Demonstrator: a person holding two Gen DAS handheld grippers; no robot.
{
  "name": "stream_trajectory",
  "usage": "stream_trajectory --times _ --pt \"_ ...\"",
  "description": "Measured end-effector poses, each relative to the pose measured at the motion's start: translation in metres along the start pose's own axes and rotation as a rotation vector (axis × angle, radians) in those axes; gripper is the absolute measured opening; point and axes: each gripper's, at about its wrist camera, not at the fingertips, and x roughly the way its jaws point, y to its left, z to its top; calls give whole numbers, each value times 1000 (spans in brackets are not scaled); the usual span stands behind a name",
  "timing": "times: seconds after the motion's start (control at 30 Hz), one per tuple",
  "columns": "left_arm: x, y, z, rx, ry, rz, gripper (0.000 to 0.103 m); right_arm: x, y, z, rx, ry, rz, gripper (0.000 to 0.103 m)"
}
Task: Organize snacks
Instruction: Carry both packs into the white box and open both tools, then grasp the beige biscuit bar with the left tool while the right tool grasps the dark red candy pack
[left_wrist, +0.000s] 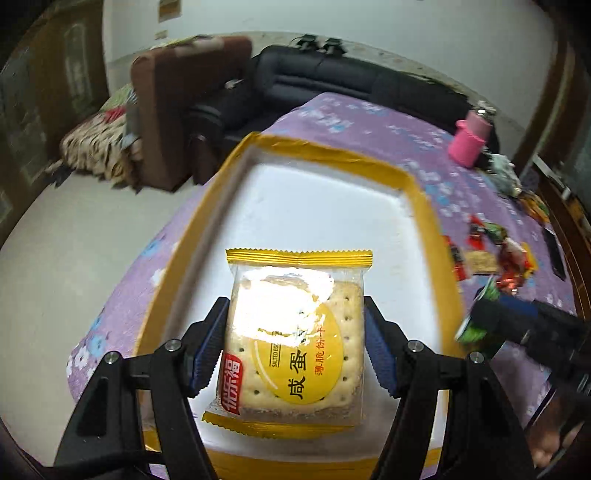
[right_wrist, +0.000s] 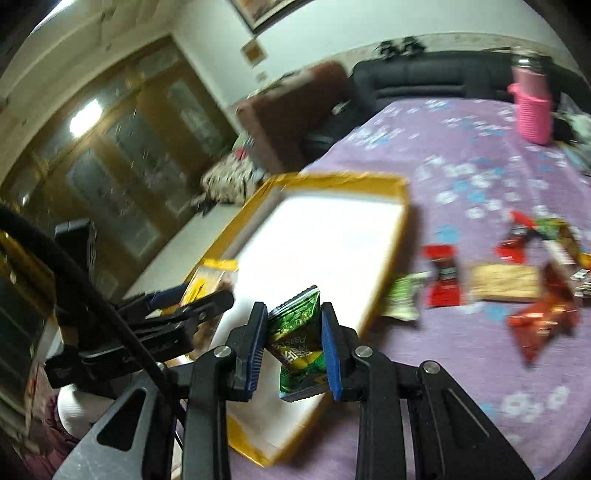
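My left gripper is shut on a yellow-edged salted-egg cracker packet and holds it above the white inside of a gold-rimmed tray. My right gripper is shut on a small green snack packet over the tray's near right edge. The right gripper with its green packet also shows at the right of the left wrist view. The left gripper with the cracker packet shows at the left of the right wrist view.
Several loose snacks lie on the purple flowered cloth right of the tray: a red packet, a cracker packet, a green-white packet, a red-orange wrapper. A pink holder stands at the far end. A dark sofa is beyond.
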Motion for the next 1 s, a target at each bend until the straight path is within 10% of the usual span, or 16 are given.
stream_trajectory --times 0.23,0.57,1.0 --pt "2 18 -3 -60 9 -33 70 54 25 -9 -57 91 -42 28" --pt "-28 0 5 -74 -67 -120 74 13 21 -3 -57 -7 -50 37" --pt "-13 -98 22 89 -17 -300 78 -89 -155 -22 394 -144 -262 48"
